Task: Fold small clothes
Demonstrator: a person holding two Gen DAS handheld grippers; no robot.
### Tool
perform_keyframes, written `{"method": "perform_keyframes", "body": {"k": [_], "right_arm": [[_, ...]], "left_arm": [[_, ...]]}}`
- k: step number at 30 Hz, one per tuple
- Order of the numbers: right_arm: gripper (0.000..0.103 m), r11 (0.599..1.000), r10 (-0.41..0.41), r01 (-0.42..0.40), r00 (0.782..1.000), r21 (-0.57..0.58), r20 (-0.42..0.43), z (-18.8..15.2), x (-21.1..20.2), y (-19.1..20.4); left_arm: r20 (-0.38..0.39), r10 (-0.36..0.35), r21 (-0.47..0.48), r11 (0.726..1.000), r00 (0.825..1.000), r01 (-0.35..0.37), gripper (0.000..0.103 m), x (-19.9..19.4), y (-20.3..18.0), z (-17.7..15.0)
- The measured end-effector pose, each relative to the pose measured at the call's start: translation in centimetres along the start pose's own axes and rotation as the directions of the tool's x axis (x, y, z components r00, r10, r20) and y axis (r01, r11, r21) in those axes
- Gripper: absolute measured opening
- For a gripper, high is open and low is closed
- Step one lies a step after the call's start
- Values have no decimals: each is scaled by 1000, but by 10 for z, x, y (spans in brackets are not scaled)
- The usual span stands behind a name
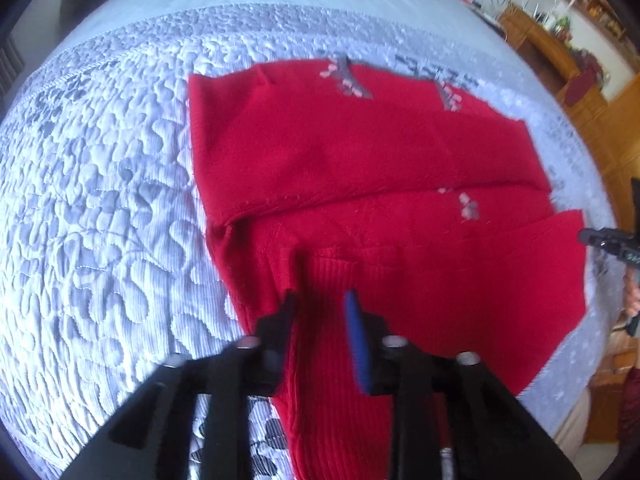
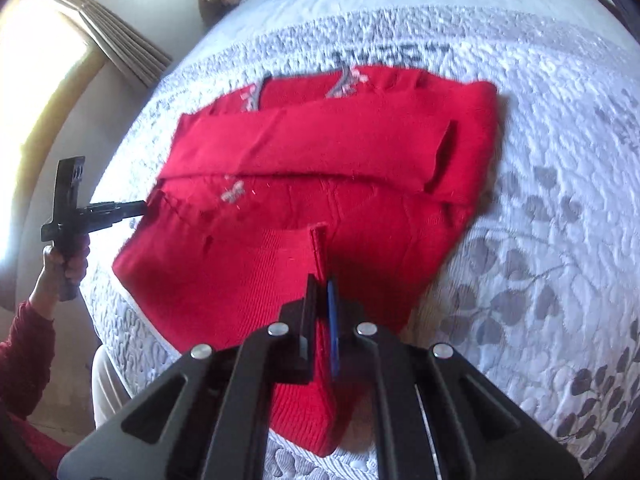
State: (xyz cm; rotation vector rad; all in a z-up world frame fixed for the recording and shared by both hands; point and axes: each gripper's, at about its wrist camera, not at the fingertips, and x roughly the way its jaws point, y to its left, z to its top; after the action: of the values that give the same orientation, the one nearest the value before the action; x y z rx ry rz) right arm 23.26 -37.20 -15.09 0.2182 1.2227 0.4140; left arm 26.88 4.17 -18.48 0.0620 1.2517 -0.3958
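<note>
A small red knit sweater [image 1: 360, 152] with grey and pink flower stitching lies on the quilted bedspread [image 1: 100, 200], one sleeve folded across its body. My left gripper [image 1: 320, 300] hangs open over the near ribbed hem, and red fabric shows between its fingers without being pinched. In the right wrist view the same sweater [image 2: 340, 148] fills the middle. My right gripper [image 2: 322, 280] is shut on a raised fold of the ribbed hem [image 2: 319, 248]. The left gripper [image 2: 136, 208] appears there too, held by a hand [image 2: 68, 260] at the sweater's left edge.
The white and grey quilt [image 2: 540, 200] spreads widely around the sweater. Wooden furniture [image 1: 560, 52] stands beyond the bed's far right. A bright window with curtains [image 2: 100, 32] lies to the left. A dark red sleeve [image 2: 24, 352] is at the bed's near edge.
</note>
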Motion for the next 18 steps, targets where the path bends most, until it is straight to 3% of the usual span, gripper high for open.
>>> {"method": "perform_keyframes", "body": {"k": [1,7,9,14,18], "right_arm": [[4,1000,1,-1,1000,2,-2,-1,3,0],[4,1000,-4,4,1000,-4,-15,-2,12,1],[4,1000,3,-3,1000,0,-14,-3,13,0],[4,1000,0,1,1000,28,-24,-4,18,-8],[4,999,5,-4,1000,52,-19,-5,18,-13]], "left_arm": [[2,22,11,1000,1000,-22,52,2,-1,0],[-21,60,54,997,998,-59,53,22,-1,7],[-17,36,39,999,999,-36,53,23,0,11],[-32,-47,21,999,998,48,15,23,5,14],[-15,-65,-6,998,998,65,8,18,8,9]]}}
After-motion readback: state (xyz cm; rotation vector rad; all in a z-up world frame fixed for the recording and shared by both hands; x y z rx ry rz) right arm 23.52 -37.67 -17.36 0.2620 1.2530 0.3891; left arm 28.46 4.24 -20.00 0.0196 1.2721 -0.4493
